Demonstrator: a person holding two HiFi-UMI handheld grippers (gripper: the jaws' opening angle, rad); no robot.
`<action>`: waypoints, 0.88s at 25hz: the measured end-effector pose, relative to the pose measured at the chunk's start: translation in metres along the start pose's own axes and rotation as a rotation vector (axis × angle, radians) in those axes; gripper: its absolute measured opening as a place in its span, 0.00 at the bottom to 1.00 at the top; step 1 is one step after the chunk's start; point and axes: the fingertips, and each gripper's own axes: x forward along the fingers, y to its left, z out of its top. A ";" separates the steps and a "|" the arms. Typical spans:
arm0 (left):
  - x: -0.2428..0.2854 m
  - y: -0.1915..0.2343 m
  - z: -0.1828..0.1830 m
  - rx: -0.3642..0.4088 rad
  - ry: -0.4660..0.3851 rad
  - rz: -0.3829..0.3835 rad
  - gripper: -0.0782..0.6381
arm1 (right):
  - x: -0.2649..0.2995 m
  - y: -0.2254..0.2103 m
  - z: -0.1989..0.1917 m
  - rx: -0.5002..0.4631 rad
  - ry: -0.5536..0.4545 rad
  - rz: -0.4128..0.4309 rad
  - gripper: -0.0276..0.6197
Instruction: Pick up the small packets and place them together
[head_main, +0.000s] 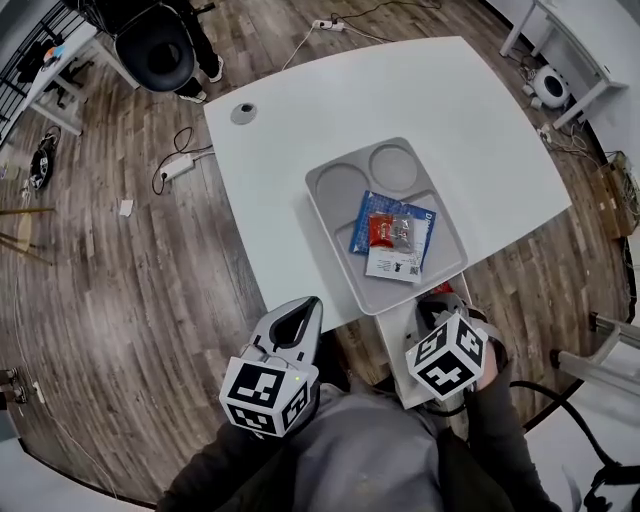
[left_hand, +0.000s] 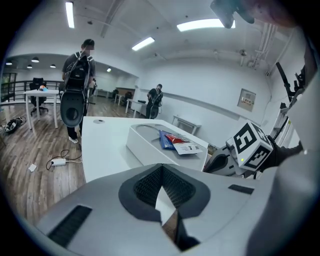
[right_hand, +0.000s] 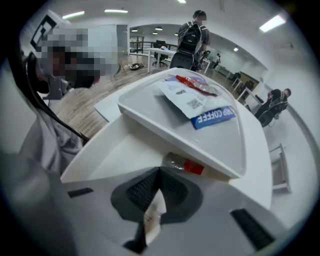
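Note:
A grey compartment tray (head_main: 335, 255) sits on the white table (head_main: 300, 110). On it lie a blue coffee packet (head_main: 422, 228), a red packet (head_main: 381, 230) and a white packet (head_main: 392, 264), which also show in the right gripper view as the blue packet (right_hand: 214, 116), the red packet (right_hand: 197, 84) and the white packet (right_hand: 181, 97). My right gripper (head_main: 433, 300) points steeply down into a white box (right_hand: 117, 152) below the tray's near rim. It (right_hand: 160, 171) is shut, its tips at the clear end of a small clear-and-red packet (right_hand: 186, 164). My left gripper (head_main: 300, 312) hovers shut at the table's near edge, holding nothing.
The tray's two round wells (head_main: 392, 166) hold nothing. A grey round cap (head_main: 243, 113) sits in the table's far left corner. Cables and a power strip (head_main: 176, 168) lie on the wooden floor. A person with a backpack (left_hand: 79, 90) stands beyond the table.

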 end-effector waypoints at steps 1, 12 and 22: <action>0.000 0.002 0.000 -0.002 0.000 0.004 0.11 | -0.002 0.010 0.004 0.012 -0.029 0.061 0.05; -0.005 -0.015 -0.001 -0.006 0.009 0.042 0.11 | -0.037 0.041 0.018 0.027 -0.218 0.237 0.05; -0.006 -0.067 0.012 0.023 -0.025 0.084 0.11 | -0.113 0.027 0.022 -0.011 -0.446 0.285 0.05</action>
